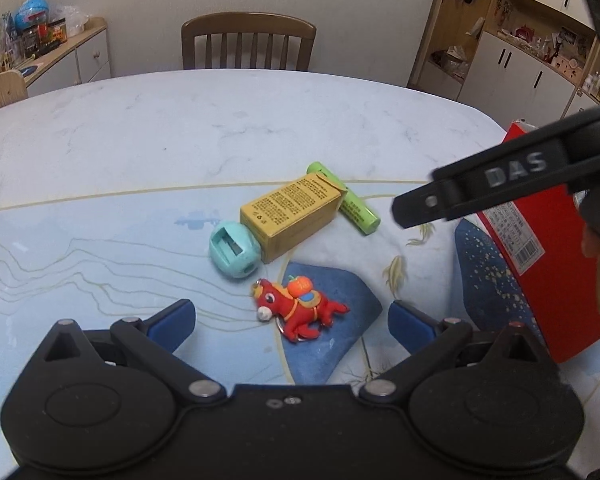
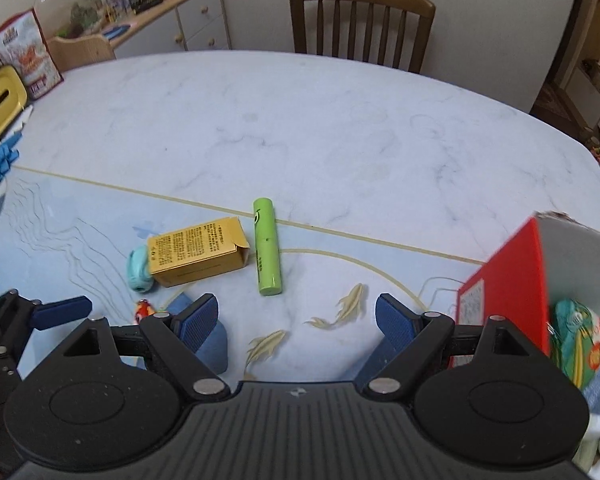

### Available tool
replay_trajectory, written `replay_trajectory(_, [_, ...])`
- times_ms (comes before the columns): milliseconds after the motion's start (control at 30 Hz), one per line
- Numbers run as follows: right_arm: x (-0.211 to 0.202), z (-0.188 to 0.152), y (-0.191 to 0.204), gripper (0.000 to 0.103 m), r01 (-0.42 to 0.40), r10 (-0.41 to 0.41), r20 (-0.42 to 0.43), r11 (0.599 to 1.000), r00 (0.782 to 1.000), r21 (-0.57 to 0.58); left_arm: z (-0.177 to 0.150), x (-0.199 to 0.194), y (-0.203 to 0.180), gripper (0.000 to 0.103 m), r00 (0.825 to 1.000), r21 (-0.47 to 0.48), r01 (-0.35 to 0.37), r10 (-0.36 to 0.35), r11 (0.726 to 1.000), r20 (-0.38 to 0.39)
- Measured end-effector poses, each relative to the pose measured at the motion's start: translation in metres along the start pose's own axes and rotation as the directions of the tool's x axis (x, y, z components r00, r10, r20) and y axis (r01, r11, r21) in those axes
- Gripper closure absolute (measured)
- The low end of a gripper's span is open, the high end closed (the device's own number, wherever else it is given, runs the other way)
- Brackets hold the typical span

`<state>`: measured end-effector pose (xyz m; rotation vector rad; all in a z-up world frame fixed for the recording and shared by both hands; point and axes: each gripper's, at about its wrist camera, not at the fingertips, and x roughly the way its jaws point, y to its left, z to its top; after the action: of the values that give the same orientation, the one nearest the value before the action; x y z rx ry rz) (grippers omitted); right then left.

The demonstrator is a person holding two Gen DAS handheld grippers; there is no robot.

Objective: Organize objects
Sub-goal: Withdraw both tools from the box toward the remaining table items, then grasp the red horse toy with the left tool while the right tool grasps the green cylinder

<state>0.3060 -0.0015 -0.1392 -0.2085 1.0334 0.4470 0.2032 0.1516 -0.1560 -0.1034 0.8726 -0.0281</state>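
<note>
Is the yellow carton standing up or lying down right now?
Lying down. The yellow carton rests on a long side on the table mat, printed panel facing up, one end flap ajar beside the green tube.

Desk (image 2: pixel 300 120): white marble w/ pale blue mat (image 1: pixel 80 248), gold fish print. Yellow carton (image 1: pixel 290 214) w/ black text, lime-green tube (image 2: pixel 266 246), teal sharpener (image 1: pixel 233 249), red horse toy (image 1: pixel 296 306), red box (image 1: pixel 548 248). Tongs: black w/ blue pads (image 2: pixel 198 322).

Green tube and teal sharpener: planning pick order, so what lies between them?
The yellow carton lies between the green tube and teal sharpener; both wrist views show it.
</note>
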Motion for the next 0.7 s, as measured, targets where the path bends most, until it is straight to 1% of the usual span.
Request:
replay_trajectory(267, [0.025,0.009,0.005,0.017,-0.008,0.007,-0.027,0.999,1.000,-0.040,0.001,0.012,-0.001,0.013,1.000,0.013,-0.010,0.010,1.000,-0.014])
replay_trajectory(433, [0.035,0.016,0.006,0.021,-0.022,0.020,-0.038,0.999,0.999,-0.049,0.001,0.016,0.001,0.019,1.000,0.017,-0.024,0.025,1.000,-0.019])
replay_trajectory(500, [0.038,0.018,0.008,0.022,-0.027,0.024,-0.038,0.998,0.999,-0.059,0.000,0.015,0.000,0.019,1.000,0.027,-0.026,0.026,0.999,-0.016])
replay_trajectory(667, [0.043,0.017,0.013,0.034,-0.032,0.028,-0.048,0.995,0.998,-0.090,-0.001,0.016,-0.005,0.023,0.999,0.056,-0.043,0.043,0.998,-0.007])
replay_trajectory(700, [0.044,0.018,0.014,0.035,-0.034,0.030,-0.049,0.995,0.998,-0.092,-0.001,0.017,-0.005,0.024,0.999,0.060,-0.042,0.042,0.997,-0.006])
